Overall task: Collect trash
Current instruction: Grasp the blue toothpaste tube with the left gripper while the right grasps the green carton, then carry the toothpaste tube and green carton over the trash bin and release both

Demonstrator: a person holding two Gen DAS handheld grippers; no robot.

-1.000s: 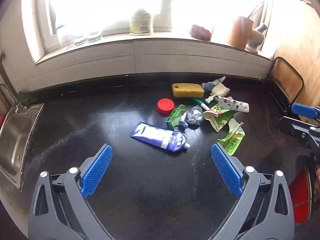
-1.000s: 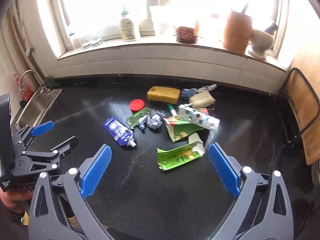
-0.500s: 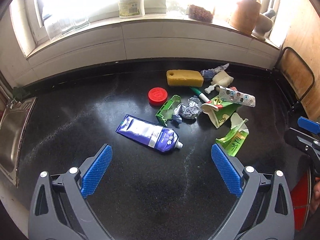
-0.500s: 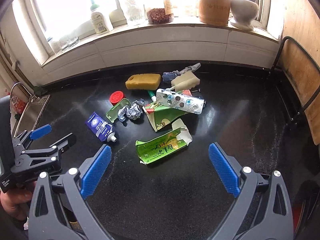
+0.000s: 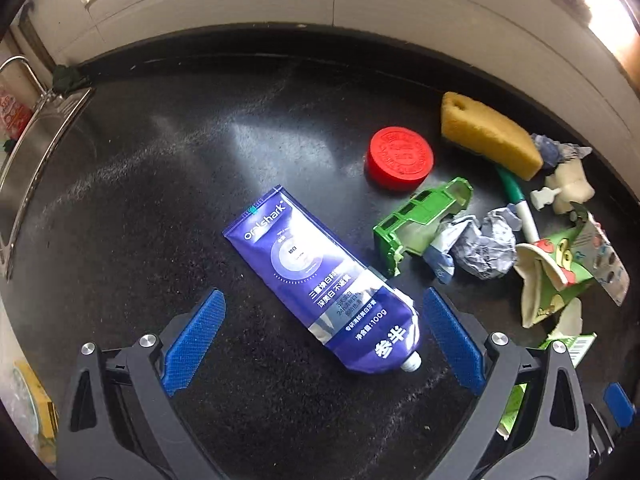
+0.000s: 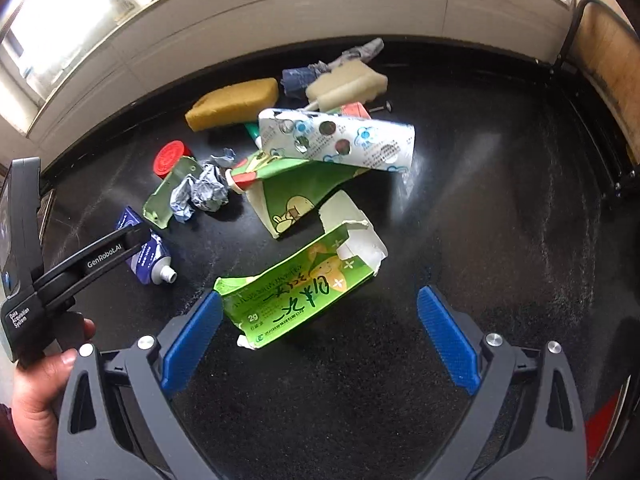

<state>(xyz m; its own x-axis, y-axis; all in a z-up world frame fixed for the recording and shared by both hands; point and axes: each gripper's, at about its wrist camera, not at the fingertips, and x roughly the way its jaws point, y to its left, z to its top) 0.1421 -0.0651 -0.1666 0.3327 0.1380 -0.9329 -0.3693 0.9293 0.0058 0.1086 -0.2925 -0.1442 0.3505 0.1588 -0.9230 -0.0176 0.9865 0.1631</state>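
A blue toothpaste tube [image 5: 324, 286] lies flat on the black counter [image 5: 160, 184], its capless nozzle end between the spread fingers of my left gripper [image 5: 324, 344], which is open. In the right wrist view a torn green carton [image 6: 300, 292] lies with its lower end between the fingers of my right gripper [image 6: 320, 332], also open. Behind them lie a red lid [image 5: 399, 157], a green plastic piece [image 5: 420, 216], crumpled foil [image 5: 480, 246], another torn green carton [image 6: 292, 192], a white blister-pack box [image 6: 340, 140] and a yellow sponge [image 5: 488, 136].
A steel sink [image 5: 36, 152] is set in the counter at the far left. A white tiled ledge [image 5: 360, 20] runs along the back under the window. A person's hand [image 6: 36, 392] holds the left gripper's body [image 6: 24, 264]. A wooden board [image 6: 612, 52] stands at the right.
Both grippers have come down and forward toward the counter. The toothpaste tube now reaches between the left fingers, and the green carton between the right fingers. Both stay open.
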